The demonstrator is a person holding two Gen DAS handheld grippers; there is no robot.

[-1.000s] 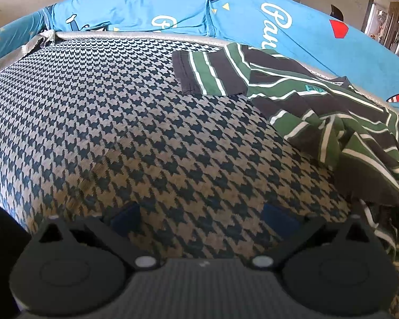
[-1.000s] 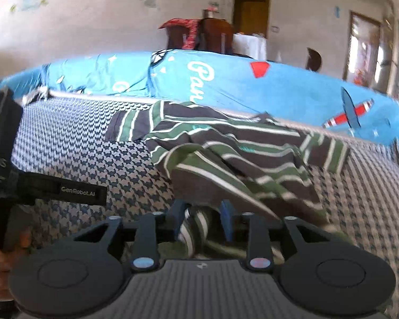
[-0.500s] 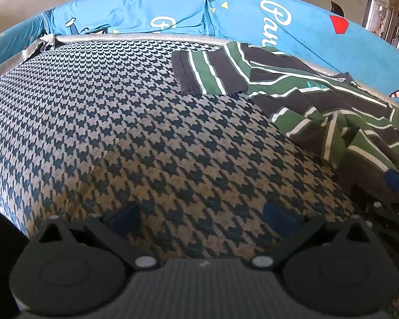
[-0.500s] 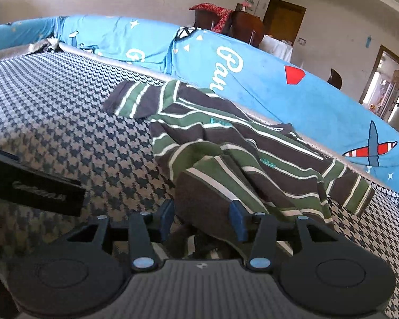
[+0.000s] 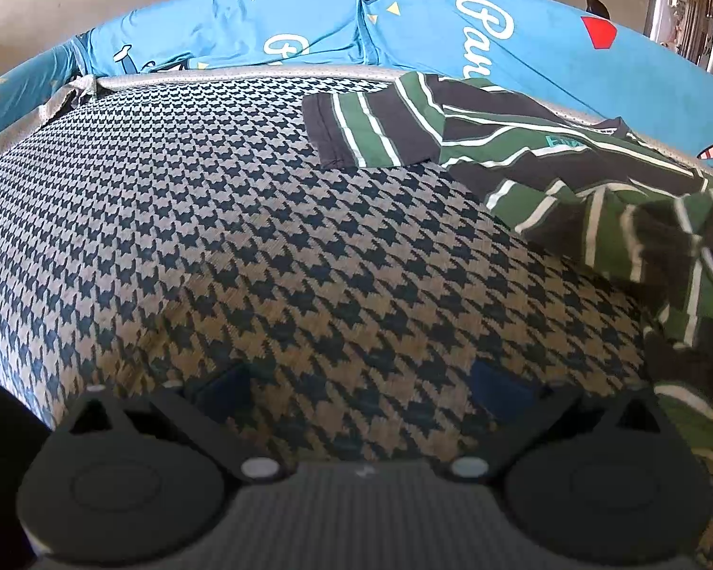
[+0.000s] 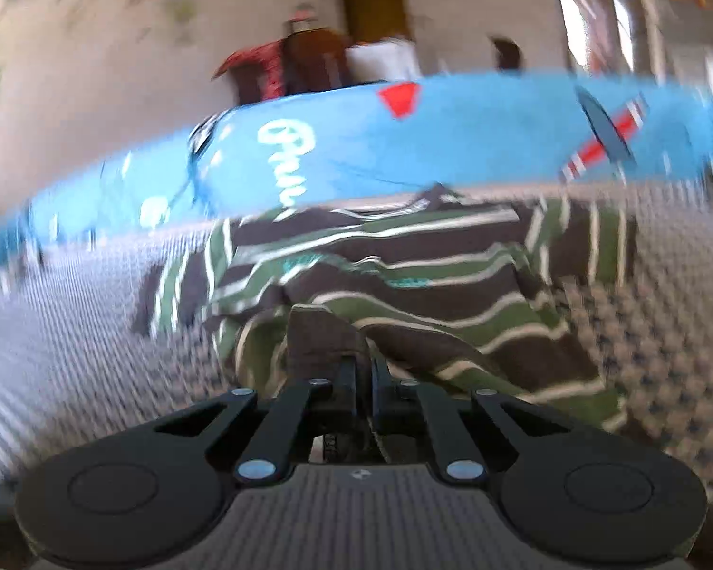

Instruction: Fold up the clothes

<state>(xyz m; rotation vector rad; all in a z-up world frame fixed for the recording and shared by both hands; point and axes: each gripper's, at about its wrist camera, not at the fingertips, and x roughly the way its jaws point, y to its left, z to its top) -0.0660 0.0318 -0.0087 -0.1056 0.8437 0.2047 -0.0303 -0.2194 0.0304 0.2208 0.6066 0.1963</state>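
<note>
Striped shirt [image 6: 404,285] hem pinched in right gripper [image 6: 363,375]; left gripper [image 5: 361,389] spread over bare houndstooth cover [image 5: 214,237].

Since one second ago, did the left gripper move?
No. The left gripper hangs open over the same houndstooth patch, and the striped shirt's sleeve and blue cushion sit at the same spots in its view.

Black grippers, ribbed grey housings, silver pivot screws, blue-padded fingers [image 5: 496,387]

right view motion-blurred | striped shirt [image 5: 570,175] cut off at right edge | hem hidden between right tool [image 6: 363,380] fingers
</note>
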